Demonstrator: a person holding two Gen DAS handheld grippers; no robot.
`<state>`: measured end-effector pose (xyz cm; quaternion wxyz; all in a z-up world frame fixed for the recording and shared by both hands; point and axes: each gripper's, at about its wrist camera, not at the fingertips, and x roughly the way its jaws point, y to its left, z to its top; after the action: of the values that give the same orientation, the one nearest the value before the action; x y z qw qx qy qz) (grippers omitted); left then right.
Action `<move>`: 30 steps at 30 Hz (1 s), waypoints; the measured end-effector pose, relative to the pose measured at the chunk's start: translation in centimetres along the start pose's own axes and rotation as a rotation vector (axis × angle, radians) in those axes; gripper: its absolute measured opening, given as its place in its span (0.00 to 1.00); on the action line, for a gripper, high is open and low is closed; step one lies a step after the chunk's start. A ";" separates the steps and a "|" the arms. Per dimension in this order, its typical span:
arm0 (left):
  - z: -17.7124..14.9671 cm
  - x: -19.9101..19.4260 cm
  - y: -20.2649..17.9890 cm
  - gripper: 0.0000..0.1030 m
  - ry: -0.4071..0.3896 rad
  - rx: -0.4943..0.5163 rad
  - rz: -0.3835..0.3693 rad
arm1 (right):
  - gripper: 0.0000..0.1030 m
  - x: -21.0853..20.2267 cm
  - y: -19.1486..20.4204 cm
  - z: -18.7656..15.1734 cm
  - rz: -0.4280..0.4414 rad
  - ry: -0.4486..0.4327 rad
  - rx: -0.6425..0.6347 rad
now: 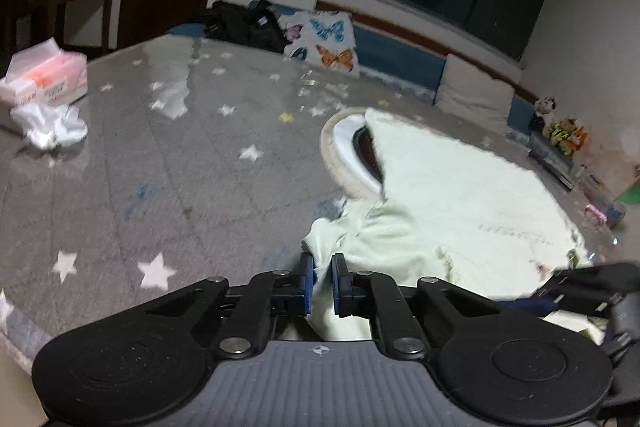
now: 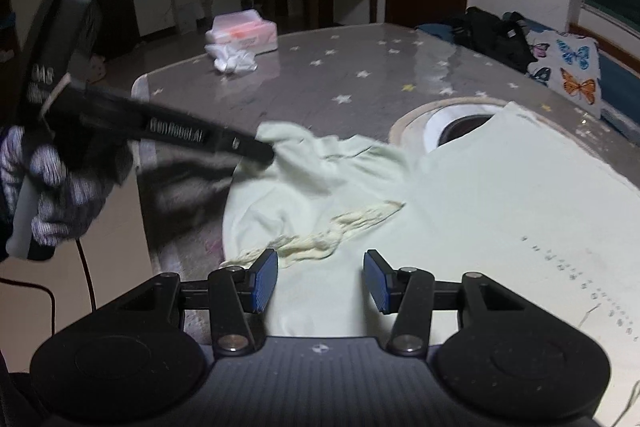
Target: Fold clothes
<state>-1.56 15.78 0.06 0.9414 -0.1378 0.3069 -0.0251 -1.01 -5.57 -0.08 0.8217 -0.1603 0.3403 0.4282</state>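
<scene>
On the desk point(image 2: 360, 67), left of the round inset ring point(image 2: 412, 123), a crumpled white cloth point(image 2: 234, 62) lies against a tissue pack point(image 2: 244, 33), well apart from the garment. The pale green garment point(image 2: 500, 195) lies spread over the ring's near side, hiding most of it, with its body flat to the right and a sleeve or edge portion bunched and raised to the ring's left. The left gripper point(image 1: 323, 277) has its fingers point(image 1: 306, 281) closed on a fold of this fabric; in the right wrist view its dark arm reaches the lifted cloth, held by a gloved hand point(image 2: 52, 187). Nearer than the ring, a frayed cream trim point(image 2: 340, 227) runs across the garment. The right gripper point(image 2: 320, 281) hovers over the flat body with its fingers point(image 2: 264, 281) spread wide, holding nothing.

Judged step: carrying the pinched portion over the body to make a fold. To do it well, the left grip should stay firm on the fabric and travel low toward the ring-side body, so the cloth lands flat. The right fingers could pin the body near the trim to stop it sliding on the glossy desk. Motion blur hides which layer is pinched.
</scene>
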 end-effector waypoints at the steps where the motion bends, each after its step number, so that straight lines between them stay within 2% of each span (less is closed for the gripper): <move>1: 0.3 -0.3 -0.4 0.09 -0.012 0.007 -0.017 | 0.47 0.2 0.2 -0.2 0.003 0.003 -0.007; 4: 1.0 -1.2 -1.5 0.08 -0.048 0.027 -0.067 | 0.47 0.6 0.6 -0.4 0.009 0.001 -0.013; 10: 1.3 -1.6 -6.7 0.08 -0.070 0.150 -0.223 | 0.47 -0.3 -0.2 -0.9 0.005 -0.022 0.021; 16: -0.5 0.7 -10.5 0.09 -0.012 0.252 -0.355 | 0.47 -3.2 -3.6 -3.1 -0.093 -0.014 0.110; 19: -1.6 1.8 -11.3 0.09 0.043 0.285 -0.362 | 0.47 -4.6 -5.4 -4.2 -0.144 -0.007 0.158; 23: -1.9 0.8 -10.7 0.29 0.039 0.325 -0.377 | 0.46 -5.9 -7.2 -4.3 -0.175 -0.029 0.209; 24: -1.8 0.4 -10.5 0.29 0.032 0.334 -0.378 | 0.46 -6.1 -7.5 -4.1 -0.177 -0.038 0.218; 27: -1.4 -0.1 -9.2 0.29 0.008 0.306 -0.325 | 0.45 -5.8 -8.1 -2.9 -0.156 -0.065 0.228; 30: -1.2 0.5 -7.0 0.28 0.031 0.232 -0.253 | 0.41 -4.8 -8.3 -1.2 -0.121 -0.087 0.223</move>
<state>-1.58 8.72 0.75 0.9355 -0.0655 0.2966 -0.1805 3.31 -13.93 2.10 0.8727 -0.0698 0.3395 0.3439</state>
